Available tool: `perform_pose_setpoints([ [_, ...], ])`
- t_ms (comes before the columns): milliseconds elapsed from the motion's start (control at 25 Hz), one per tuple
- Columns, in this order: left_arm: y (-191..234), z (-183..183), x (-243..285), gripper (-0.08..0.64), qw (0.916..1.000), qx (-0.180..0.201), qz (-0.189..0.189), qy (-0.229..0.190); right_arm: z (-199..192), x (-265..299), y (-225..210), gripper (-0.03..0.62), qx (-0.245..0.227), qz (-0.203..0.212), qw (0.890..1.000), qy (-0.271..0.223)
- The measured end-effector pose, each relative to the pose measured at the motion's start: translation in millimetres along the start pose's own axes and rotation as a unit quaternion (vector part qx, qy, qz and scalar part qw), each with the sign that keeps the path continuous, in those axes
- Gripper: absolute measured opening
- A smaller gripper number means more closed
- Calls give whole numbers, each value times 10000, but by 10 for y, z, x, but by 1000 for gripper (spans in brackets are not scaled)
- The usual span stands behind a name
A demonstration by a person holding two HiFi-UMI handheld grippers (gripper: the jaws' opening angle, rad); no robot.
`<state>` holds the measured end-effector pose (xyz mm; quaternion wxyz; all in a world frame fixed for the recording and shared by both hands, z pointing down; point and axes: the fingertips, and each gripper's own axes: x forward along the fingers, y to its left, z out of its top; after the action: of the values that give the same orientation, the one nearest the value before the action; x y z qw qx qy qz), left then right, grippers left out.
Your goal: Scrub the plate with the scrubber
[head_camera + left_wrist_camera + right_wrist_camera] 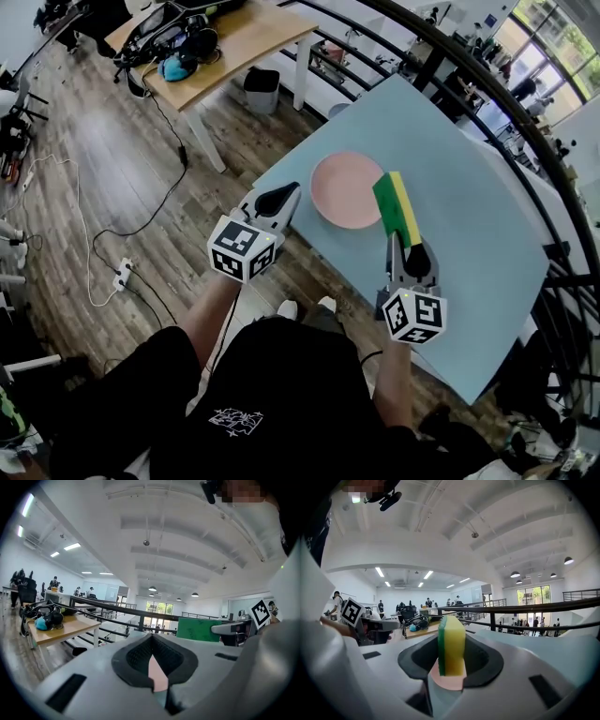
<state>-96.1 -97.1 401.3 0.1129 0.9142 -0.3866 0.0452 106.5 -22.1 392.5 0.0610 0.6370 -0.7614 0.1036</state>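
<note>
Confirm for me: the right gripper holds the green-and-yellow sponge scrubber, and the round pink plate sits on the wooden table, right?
Not quite. The round pink plate sits on the light blue table, not on a wooden one; the head view shows this. The rest is right: the right gripper does hold the green-and-yellow sponge scrubber.

head view: steeply down over table | gripper views: low, level | shared: plate

The person's black short-sleeved T-shirt carries a small white print. The left claw and right claw are pale grey with black-and-white marker cubes.
</note>
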Motion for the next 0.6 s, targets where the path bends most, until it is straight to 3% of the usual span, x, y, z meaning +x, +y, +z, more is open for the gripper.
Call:
perform_pose_setpoints([
  [600, 138, -562, 443, 8, 9970, -328, 37, 694, -481, 654, -340, 141, 533, 382, 9960, 611],
])
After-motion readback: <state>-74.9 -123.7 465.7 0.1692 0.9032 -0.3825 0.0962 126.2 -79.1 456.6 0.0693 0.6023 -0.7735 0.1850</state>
